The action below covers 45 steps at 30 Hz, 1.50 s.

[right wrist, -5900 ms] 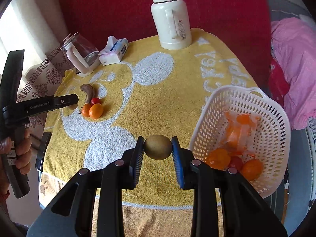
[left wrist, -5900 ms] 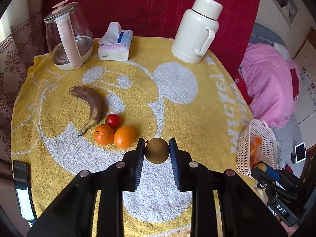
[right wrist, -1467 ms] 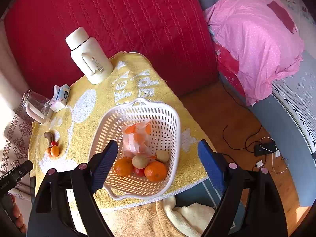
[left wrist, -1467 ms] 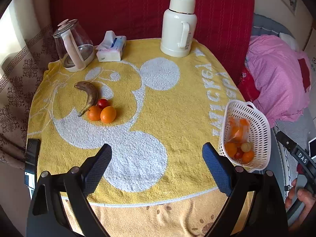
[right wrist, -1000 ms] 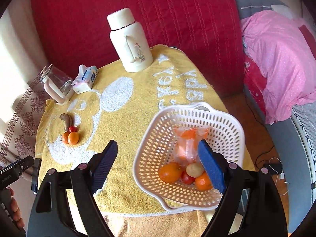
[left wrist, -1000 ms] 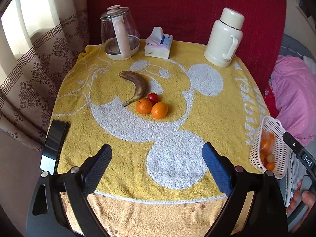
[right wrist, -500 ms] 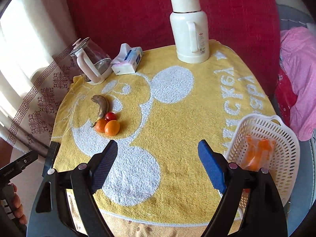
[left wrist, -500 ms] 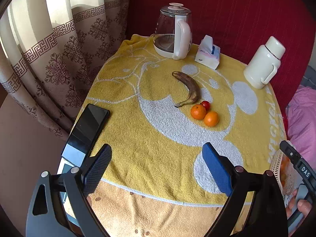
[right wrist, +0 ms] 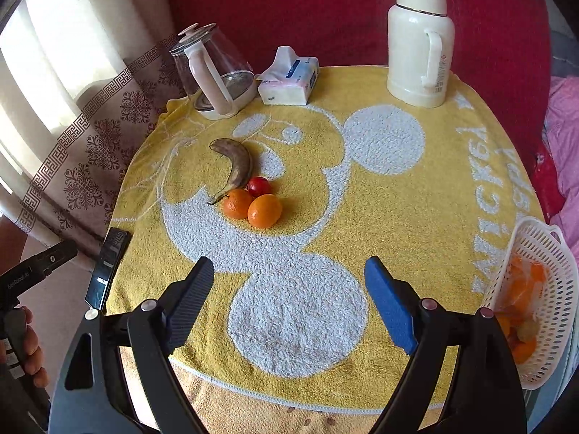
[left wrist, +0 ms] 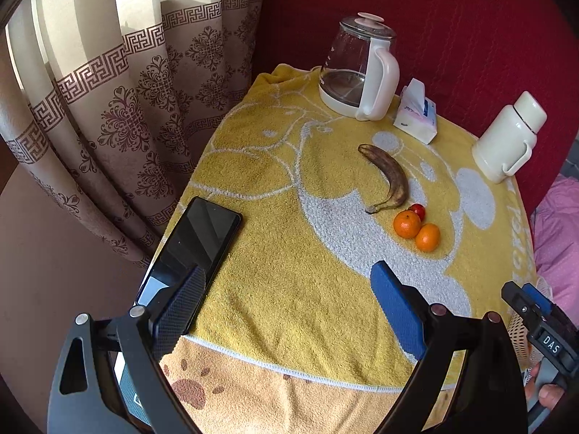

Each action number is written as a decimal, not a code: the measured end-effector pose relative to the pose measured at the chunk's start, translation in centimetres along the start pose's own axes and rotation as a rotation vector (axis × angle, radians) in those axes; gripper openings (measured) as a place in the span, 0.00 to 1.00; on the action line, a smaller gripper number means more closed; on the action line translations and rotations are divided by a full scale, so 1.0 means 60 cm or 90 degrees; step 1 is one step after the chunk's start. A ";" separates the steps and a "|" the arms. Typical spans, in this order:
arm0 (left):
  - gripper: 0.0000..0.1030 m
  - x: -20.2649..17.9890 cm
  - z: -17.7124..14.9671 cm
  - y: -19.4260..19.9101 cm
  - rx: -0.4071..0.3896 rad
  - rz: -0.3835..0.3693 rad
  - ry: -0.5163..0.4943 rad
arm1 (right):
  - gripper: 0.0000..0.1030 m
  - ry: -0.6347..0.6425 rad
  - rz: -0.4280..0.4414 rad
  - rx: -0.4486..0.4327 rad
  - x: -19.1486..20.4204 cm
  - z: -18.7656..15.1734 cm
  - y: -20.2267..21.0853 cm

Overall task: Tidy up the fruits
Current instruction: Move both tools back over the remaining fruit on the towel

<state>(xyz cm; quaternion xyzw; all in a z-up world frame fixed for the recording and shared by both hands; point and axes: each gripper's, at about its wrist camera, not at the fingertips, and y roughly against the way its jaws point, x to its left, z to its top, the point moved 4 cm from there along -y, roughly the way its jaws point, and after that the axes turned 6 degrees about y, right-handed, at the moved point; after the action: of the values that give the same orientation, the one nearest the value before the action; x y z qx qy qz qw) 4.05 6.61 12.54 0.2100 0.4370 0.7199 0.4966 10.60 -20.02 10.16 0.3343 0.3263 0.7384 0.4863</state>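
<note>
Both grippers have swung back from the basket [right wrist: 542,289], which sits at the worktop's [right wrist: 362,217] right edge, fruit inside though hard to count. Right gripper [right wrist: 289,296] and left gripper [left wrist: 286,303] hover with jaws wide apart, holding nothing, ready for another pick. Banana [right wrist: 237,166] lies mid-left, stem toward us, long axis running front-to-back; oranges [right wrist: 264,210] and tomato [right wrist: 258,186] cluster touching it.
</note>
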 end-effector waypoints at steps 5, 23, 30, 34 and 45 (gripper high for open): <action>0.89 0.023 0.007 -0.010 0.001 0.004 0.000 | 0.84 0.013 0.003 0.015 0.028 0.004 -0.021; 0.89 0.079 0.030 -0.061 0.029 -0.014 0.007 | 0.84 0.029 -0.012 0.059 0.089 0.005 -0.084; 0.89 0.073 0.035 -0.089 0.048 -0.035 0.003 | 0.84 0.025 -0.032 0.077 0.083 -0.003 -0.098; 0.89 0.065 0.039 -0.102 0.055 -0.045 0.000 | 0.84 0.023 -0.042 0.085 0.078 -0.006 -0.104; 0.89 0.049 0.060 -0.123 0.058 -0.056 -0.011 | 0.84 0.013 -0.049 0.088 0.063 -0.003 -0.121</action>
<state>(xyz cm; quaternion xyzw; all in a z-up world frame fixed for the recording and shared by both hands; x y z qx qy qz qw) 9.42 11.70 7.88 0.2190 0.4740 0.6751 0.5212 12.92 -14.22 4.86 0.3466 0.3941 0.6985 0.4864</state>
